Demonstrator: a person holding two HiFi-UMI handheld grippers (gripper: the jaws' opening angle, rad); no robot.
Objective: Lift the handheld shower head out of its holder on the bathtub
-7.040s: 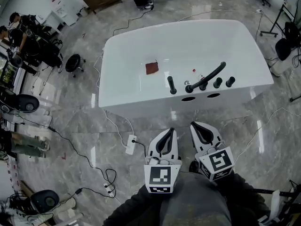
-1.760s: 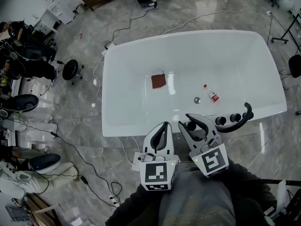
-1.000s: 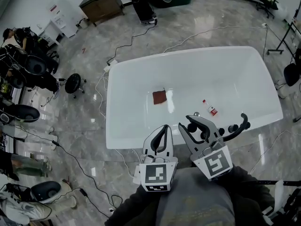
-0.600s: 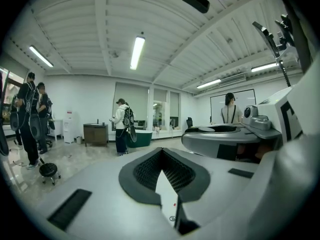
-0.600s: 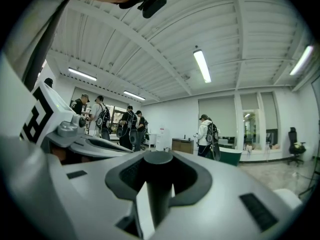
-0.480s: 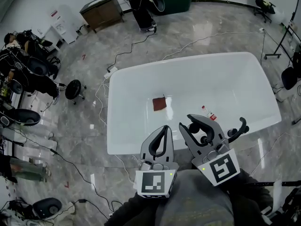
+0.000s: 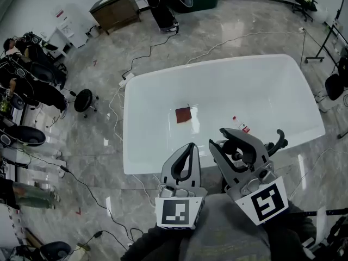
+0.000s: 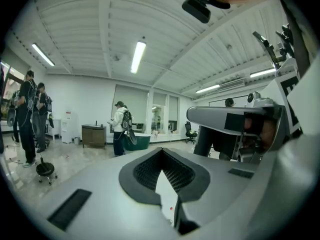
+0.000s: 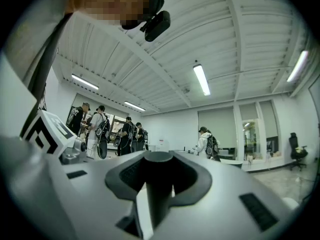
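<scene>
1. Right gripper (image 7: 232,144), lower right of the head view. Its jaws are clamped on the dark, round handle of the shower head (image 9: 159,189), which stands upright between the pads in the right gripper view. I hold it by the handle because that is the straight, graspable section. The curved black end juts out past the gripper toward the right of the frame, over the near edge of the bathtub (image 7: 217,72). The gripper body covers the holder, so I cannot tell whether the handle is fully clear of it. Judging by how high the gripper sits over the rim, I take it to be out or nearly out.

2. Left gripper (image 7: 189,148), lower centre of the frame. The fingertips meet and nothing is between them. I keep it parked just beside the right gripper, off the shower head, since this is a one-handed lift.

3. Inventory.
- Grippers: two.
- Bathtub: one, filling the middle of the frame.
- Shower head: one.
- Brown square cloth (image 7: 184,115): one, on the tub floor, well apart from the grippers.
- Small bottle with red on it (image 7: 242,126): one, on the tub floor near the right gripper's tips.
- Control knobs on the near rim: mostly hidden — not countable.
</scene>
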